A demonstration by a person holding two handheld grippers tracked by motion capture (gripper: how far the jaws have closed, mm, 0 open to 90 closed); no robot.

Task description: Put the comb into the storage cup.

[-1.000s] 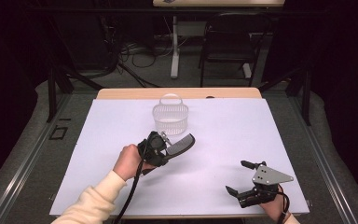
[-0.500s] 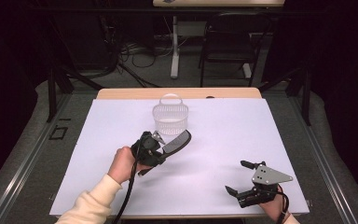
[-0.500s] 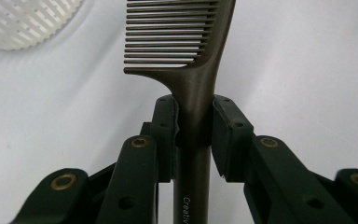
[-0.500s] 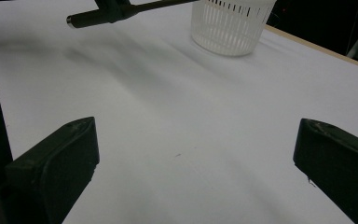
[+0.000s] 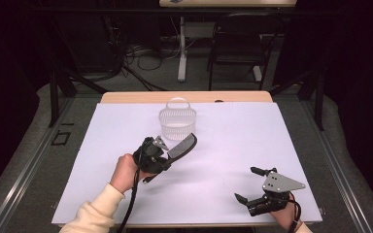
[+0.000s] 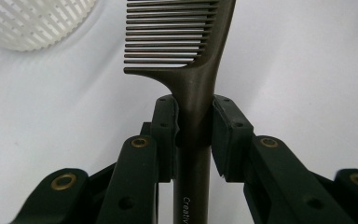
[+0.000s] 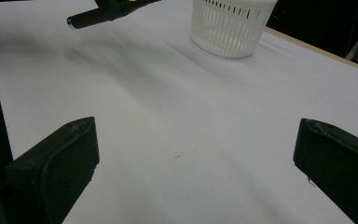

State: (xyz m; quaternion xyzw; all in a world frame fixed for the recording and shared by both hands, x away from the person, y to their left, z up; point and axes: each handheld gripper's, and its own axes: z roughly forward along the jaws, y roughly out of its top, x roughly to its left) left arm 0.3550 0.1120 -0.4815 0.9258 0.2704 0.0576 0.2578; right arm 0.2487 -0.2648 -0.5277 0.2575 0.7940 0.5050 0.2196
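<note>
A dark comb [image 5: 183,145] hangs a little above the white table sheet, its teeth end close to the front of a white slatted basket [image 5: 177,124]. My left gripper [image 5: 167,154] is shut on the comb's handle. In the left gripper view both pads press the handle just below the teeth of the comb [image 6: 193,70], with the basket [image 6: 28,23] at the upper left. My right gripper [image 5: 245,183] rests near the table's front right, open with nothing between its jaws. The right gripper view has the basket [image 7: 228,25] far ahead and the comb's handle end [image 7: 93,17] at the top left.
A white sheet [image 5: 252,136] covers the table, with a wooden strip [image 5: 126,97] bare along the far edge. A dark chair [image 5: 243,43] and table legs stand on the floor beyond. Open sheet lies between the two grippers.
My left hand has carried the comb a little left and toward the basket. The right gripper has stayed where it was.
</note>
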